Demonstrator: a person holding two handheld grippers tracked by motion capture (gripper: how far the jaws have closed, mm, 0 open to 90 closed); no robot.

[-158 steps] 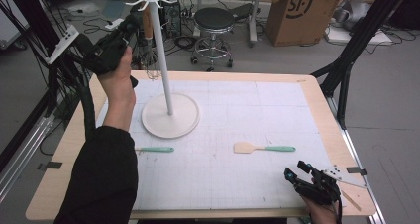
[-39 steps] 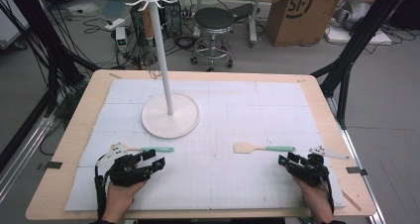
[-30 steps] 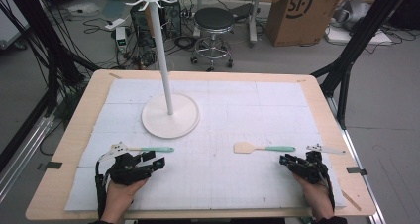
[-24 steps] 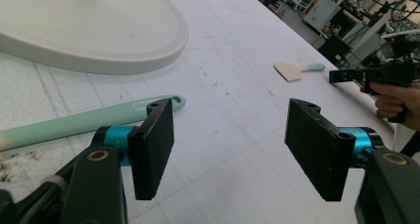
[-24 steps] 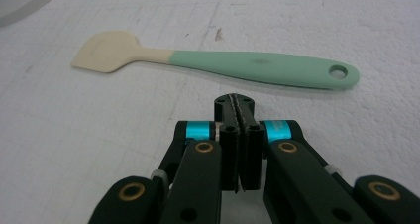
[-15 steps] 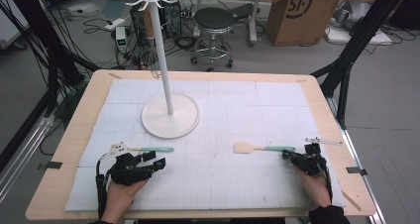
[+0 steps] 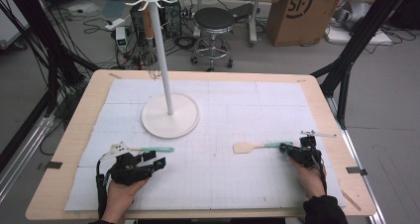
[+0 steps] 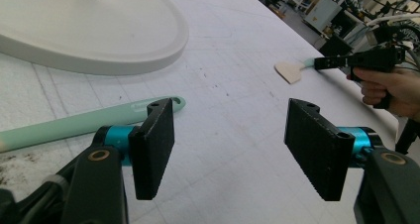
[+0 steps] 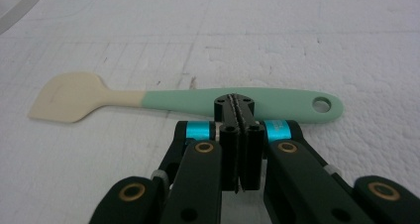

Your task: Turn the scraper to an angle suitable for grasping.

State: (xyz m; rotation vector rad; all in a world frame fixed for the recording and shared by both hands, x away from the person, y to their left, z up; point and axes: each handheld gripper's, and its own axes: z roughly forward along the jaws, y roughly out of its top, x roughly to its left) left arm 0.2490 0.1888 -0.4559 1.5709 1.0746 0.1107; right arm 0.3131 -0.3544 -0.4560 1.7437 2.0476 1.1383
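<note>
Two spatulas with mint-green handles lie on the white mat. The right spatula (image 7: 257,145) (image 9: 198,99) has its cream blade pointing left. My right gripper (image 7: 286,147) (image 9: 239,104) is shut, jaws pressed flat together with nothing between them, and its tips sit at the near edge of that handle. The left spatula's handle (image 7: 154,149) (image 8: 84,124) lies just beyond my left gripper (image 7: 152,161) (image 8: 230,147). That gripper is open and low over the mat, holding nothing, with the handle beside its left jaw.
A white hook stand (image 7: 171,117) (image 8: 99,30) with a tall pole (image 7: 161,60) rises behind the left hand. The mat (image 7: 223,105) covers most of the wooden table (image 7: 79,115). A stool and a cardboard box stand on the floor beyond.
My right hand has slid forward and left until its jaw tips meet the right spatula's handle. The left hand has stayed put beside the other spatula.
</note>
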